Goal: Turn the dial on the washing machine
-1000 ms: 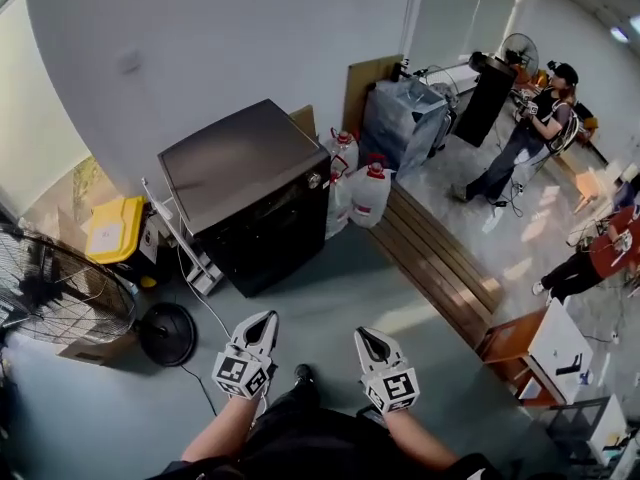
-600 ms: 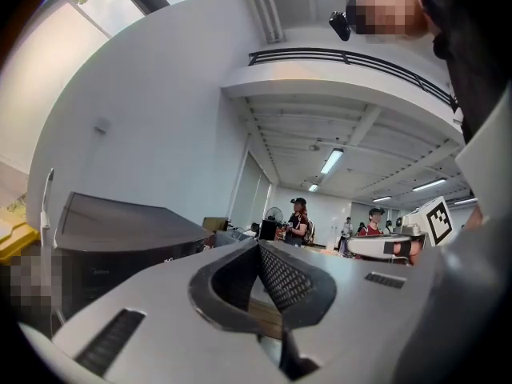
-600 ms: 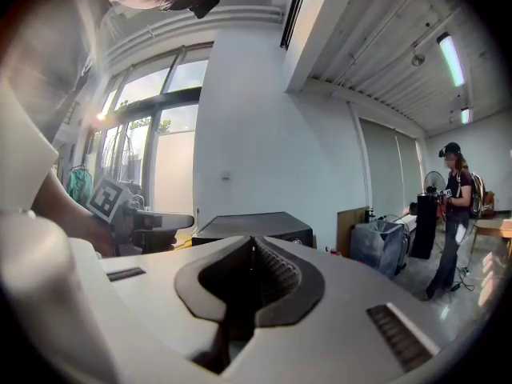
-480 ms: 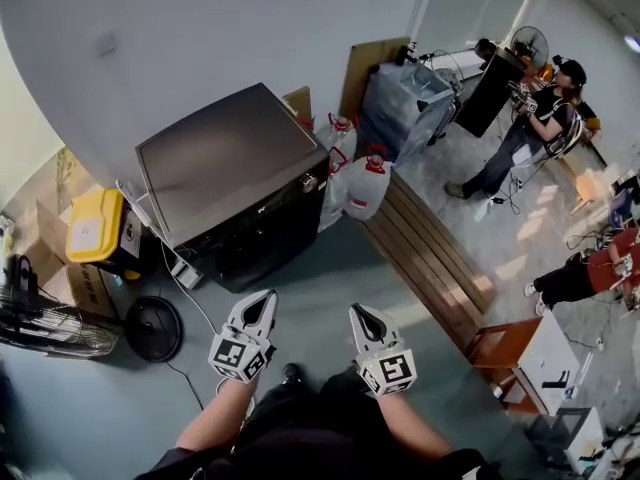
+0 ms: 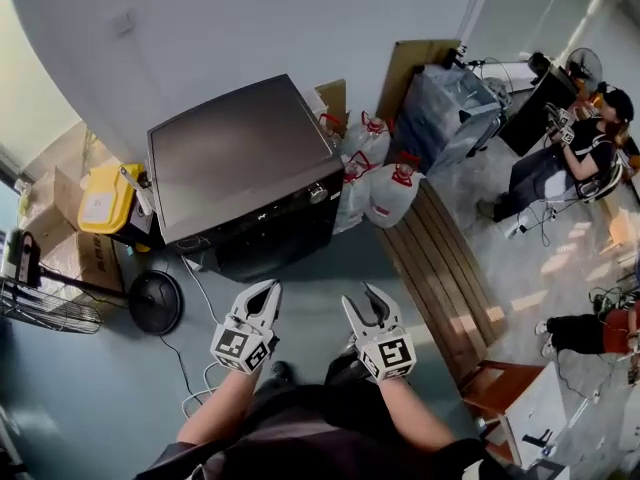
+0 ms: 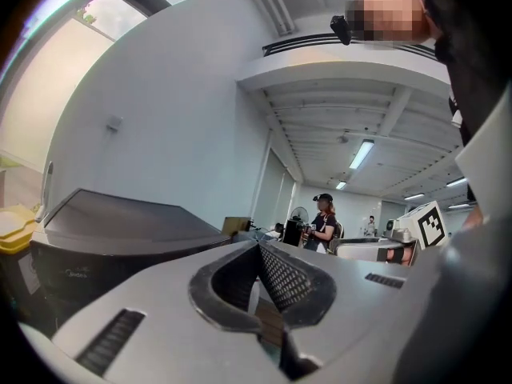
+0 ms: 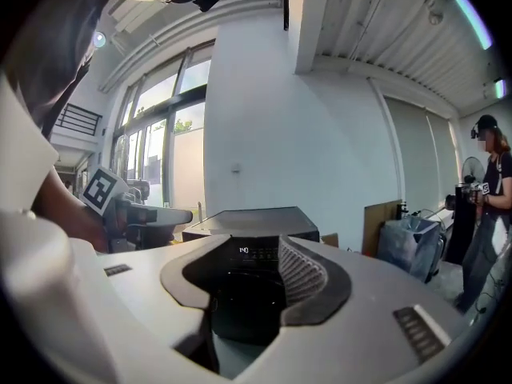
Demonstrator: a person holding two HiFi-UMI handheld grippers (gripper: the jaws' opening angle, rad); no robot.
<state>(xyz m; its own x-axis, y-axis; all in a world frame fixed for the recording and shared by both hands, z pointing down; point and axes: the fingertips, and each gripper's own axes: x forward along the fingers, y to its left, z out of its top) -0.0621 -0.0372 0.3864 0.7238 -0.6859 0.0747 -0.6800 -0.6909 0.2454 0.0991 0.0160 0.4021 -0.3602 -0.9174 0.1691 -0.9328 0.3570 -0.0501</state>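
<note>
Here's the washing machine [image 5: 245, 163], a dark box standing upright against the white wall [image 5: 300, 28], its front turned toward the person and a little to the right in the head view. The control strip runs along the top edge of that front, and the dial [image 5: 317, 194] is the small pale knob at its right end. It is too small to say where it points. A display glows on the strip in the right gripper view.

Both grippers are well short of the machine. The right gripper [image 5: 365, 300] is aimed at the front, and its jaws have just been opening: they're spread now with nothing in the gap. The left gripper [image 5: 262, 293] has its jaws pressed together, holding nothing.

On the blue-grey floor [image 5: 300, 268] a cable [image 5: 190, 368] trails near the person's feet. Left of the machine sit a yellow bin [image 5: 103, 200] and a fan base [image 5: 155, 303]. To its right are water jugs [image 5: 392, 193] with red caps, then a wooden bench [image 5: 450, 268]. Far right, another person [image 5: 570, 158] stands.

Compared with a second ago, the machine looms larger and more central, the fan's cage has slid off to the left edge, and the right gripper's jaws, shut then, are apart.
</note>
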